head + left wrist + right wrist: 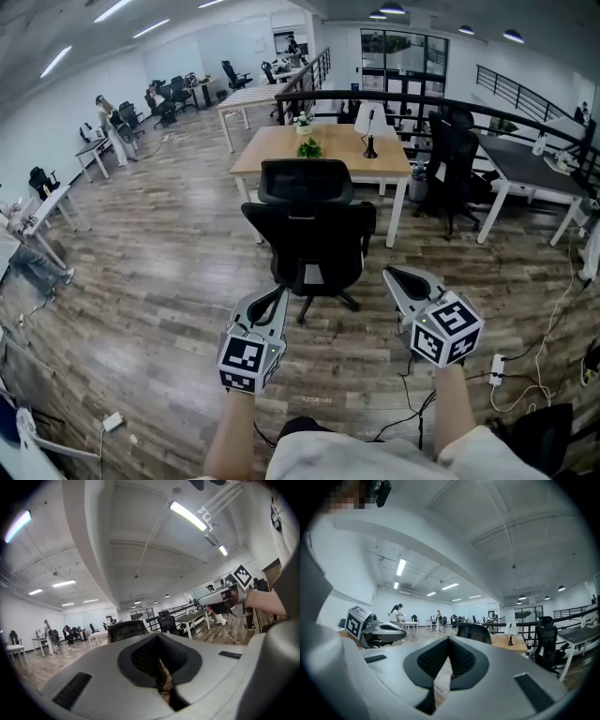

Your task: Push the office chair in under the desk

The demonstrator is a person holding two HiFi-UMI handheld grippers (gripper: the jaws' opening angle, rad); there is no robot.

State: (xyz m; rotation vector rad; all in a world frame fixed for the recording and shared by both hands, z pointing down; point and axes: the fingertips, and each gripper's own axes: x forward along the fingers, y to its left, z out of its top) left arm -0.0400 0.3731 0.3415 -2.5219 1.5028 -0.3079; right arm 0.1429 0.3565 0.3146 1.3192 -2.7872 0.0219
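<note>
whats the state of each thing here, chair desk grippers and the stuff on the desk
office chair: upright, out from the desk, back toward the person, untouched
desk: chair not yet under it
left gripper: shut, empty, short of the chair
right gripper: shut, empty, short of the chair
potted plant: upright on the desk
desk lamp: upright on the desk

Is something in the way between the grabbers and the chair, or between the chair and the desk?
Nothing visible. Only bare floor lies between the left gripper, the right gripper and the chair. Nothing shows between the chair and the desk either, though the chair hides part of that gap.
</note>
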